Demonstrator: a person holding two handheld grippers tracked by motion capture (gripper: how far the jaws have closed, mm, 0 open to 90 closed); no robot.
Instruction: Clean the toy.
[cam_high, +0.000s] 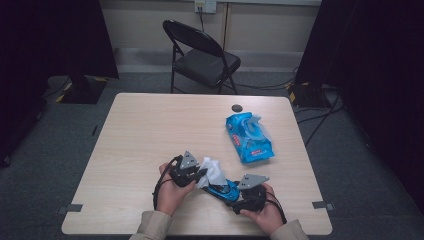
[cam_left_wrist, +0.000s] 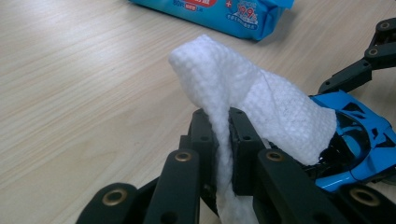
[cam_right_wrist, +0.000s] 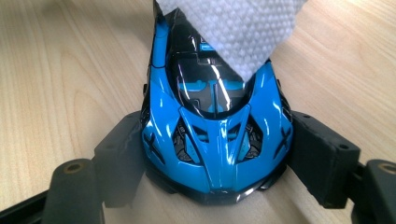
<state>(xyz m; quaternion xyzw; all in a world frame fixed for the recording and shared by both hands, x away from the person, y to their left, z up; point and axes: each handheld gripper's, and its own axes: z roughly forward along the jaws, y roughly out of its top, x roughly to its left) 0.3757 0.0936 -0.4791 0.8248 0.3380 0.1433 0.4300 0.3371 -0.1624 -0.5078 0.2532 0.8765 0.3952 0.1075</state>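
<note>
A shiny blue toy car (cam_high: 223, 189) sits near the table's front edge, and my right gripper (cam_high: 239, 194) is shut on its sides. Seen from the right gripper view, the car (cam_right_wrist: 215, 130) is clamped between both black jaws. My left gripper (cam_high: 200, 175) is shut on a white wet wipe (cam_high: 214, 171), which lies draped over the car's far end. The left gripper view has the wipe (cam_left_wrist: 243, 98) pinched between the jaws and resting on the car (cam_left_wrist: 359, 140). The wipe (cam_right_wrist: 233, 28) covers the car's rear in the right gripper view.
A blue pack of wet wipes (cam_high: 248, 136) with its flap open lies at the right middle of the wooden table (cam_high: 150, 130). A small dark round thing (cam_high: 236, 107) lies near the far edge. A black folding chair (cam_high: 200, 55) stands beyond the table.
</note>
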